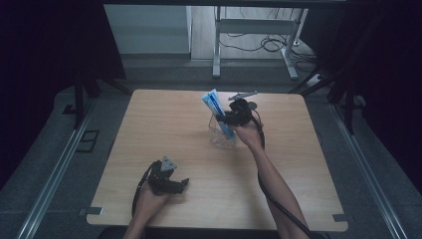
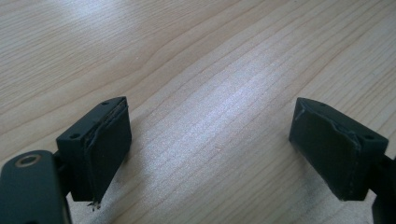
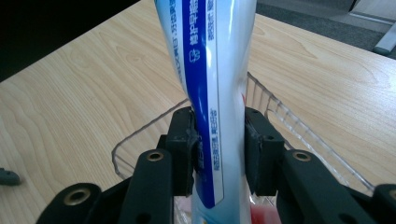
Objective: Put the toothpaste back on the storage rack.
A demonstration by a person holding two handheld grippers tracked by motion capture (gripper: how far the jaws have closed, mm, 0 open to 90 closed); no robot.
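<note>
A blue and white toothpaste tube stands tilted in a clear plastic holder near the middle of the wooden table. My right gripper is at the holder's rim, its two pads against the tube's lower part, one on each side. The tube looks pinched narrow there. My left gripper rests low over the bare wood near the front left, jaws wide apart with nothing between them.
A small dark object lies on the table at the left edge of the right gripper view. Beyond the table's far edge stand a metal desk frame and floor cables.
</note>
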